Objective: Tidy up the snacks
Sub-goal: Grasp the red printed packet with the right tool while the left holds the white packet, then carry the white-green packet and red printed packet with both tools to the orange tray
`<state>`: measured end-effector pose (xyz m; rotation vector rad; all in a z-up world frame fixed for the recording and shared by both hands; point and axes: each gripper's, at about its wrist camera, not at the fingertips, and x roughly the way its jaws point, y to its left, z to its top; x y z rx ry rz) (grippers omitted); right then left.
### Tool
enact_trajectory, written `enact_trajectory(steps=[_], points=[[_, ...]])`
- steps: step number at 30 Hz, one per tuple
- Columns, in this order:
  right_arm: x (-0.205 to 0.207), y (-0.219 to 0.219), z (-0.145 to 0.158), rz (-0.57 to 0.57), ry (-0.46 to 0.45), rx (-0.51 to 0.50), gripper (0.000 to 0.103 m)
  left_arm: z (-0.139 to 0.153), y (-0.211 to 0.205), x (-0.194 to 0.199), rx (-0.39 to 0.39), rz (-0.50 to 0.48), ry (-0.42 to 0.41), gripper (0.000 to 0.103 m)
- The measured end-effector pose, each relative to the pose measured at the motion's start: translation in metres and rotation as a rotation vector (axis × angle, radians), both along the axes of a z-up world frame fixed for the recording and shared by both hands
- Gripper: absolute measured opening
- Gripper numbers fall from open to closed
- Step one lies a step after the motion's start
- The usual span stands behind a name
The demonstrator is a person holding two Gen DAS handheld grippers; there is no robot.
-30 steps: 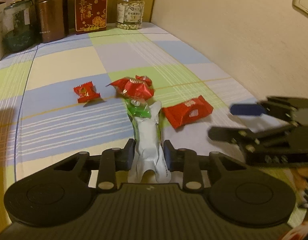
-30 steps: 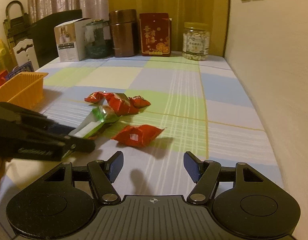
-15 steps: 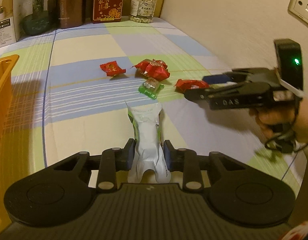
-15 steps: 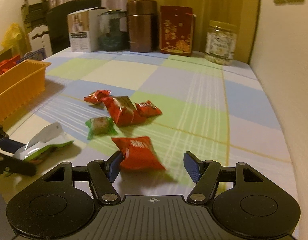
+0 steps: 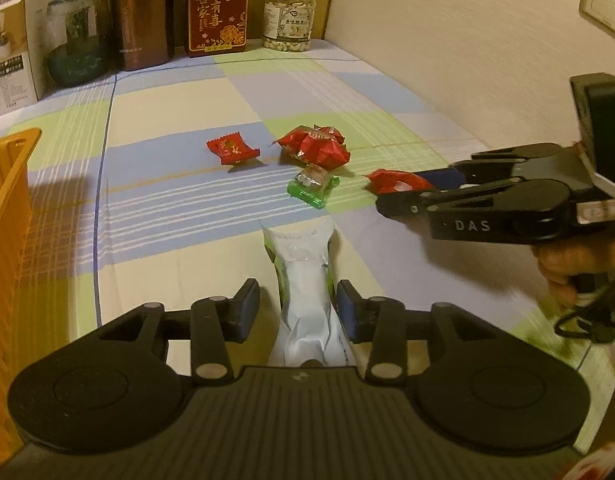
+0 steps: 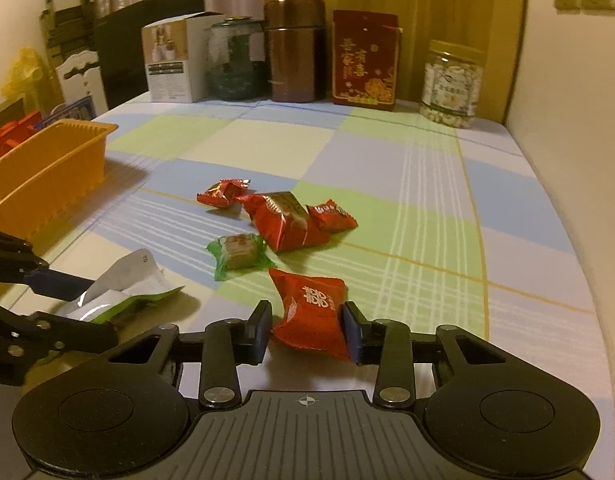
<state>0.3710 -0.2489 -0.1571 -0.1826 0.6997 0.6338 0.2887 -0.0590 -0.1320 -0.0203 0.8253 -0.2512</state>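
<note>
My right gripper (image 6: 307, 330) is closing on the red snack packet (image 6: 311, 312), pads touching it. My left gripper (image 5: 295, 310) is opening; the white-green pouch (image 5: 307, 280) is leaning loose between its jaws, orange basket (image 5: 7, 216) at nine o'clock.

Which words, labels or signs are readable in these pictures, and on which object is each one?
"DAS": on the right gripper.
"吾家有喜": on the red box.
"囍": on the red snack packet.
Too small or blurred: nut jar label, white carton print, silver pouch print.
</note>
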Motion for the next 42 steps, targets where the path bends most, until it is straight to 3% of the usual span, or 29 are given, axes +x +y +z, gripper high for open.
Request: enact_trajectory(steps=[3, 5, 15, 31, 42], points=[[-0.008, -0.001, 0.002, -0.048, 0.013, -0.001, 0.033, 0.0, -0.004, 0.0, 0.025, -0.009, 0.002, 0.036], [-0.013, -0.004, 0.004, -0.083, 0.026, 0.01, 0.032, 0.0, -0.006, 0.0, 0.03, -0.013, 0.005, 0.027], [-0.053, -0.016, 0.02, -0.197, 0.072, 0.047, 0.03, 0.013, 0.001, -0.026, 0.007, 0.006, 0.018, 0.026], [-0.142, -0.007, 0.109, -0.287, 0.035, 0.114, 0.03, 0.088, 0.023, -0.107, -0.046, 0.034, -0.063, 0.026], [-0.203, 0.015, 0.137, -0.333, 0.027, 0.126, 0.03, 0.121, 0.046, -0.159, -0.067, 0.076, -0.103, 0.026]])
